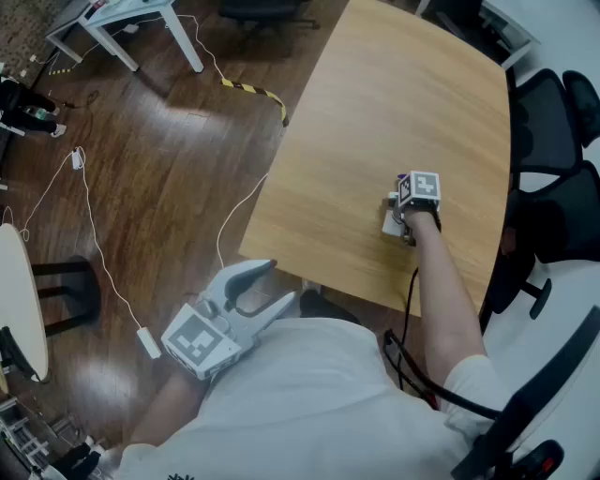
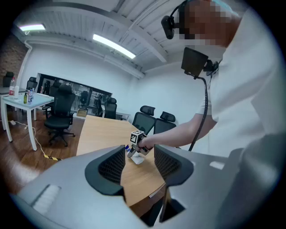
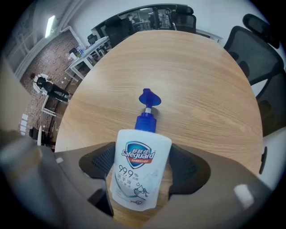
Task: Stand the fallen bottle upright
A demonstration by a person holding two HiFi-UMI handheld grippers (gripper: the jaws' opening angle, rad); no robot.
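A white hand-soap bottle (image 3: 140, 167) with a blue pump lies flat on the wooden table (image 3: 201, 80), label up, pump pointing away from me. My right gripper (image 3: 140, 167) straddles the bottle's body, and both pads press against its sides. In the head view the right gripper (image 1: 401, 214) sits near the table's (image 1: 375, 112) front right, with only a sliver of the bottle (image 1: 391, 224) showing under it. My left gripper (image 1: 278, 283) hangs open and empty off the table's front edge. The left gripper (image 2: 139, 162) view looks towards the right gripper (image 2: 138, 142) and the bottle (image 2: 136, 158).
Black office chairs (image 1: 553, 131) crowd the table's right side. White cables (image 1: 94, 244) run over the dark wood floor on the left, near a round table (image 1: 19, 300) and a white desk (image 1: 131, 19). A person (image 3: 44, 87) stands far back.
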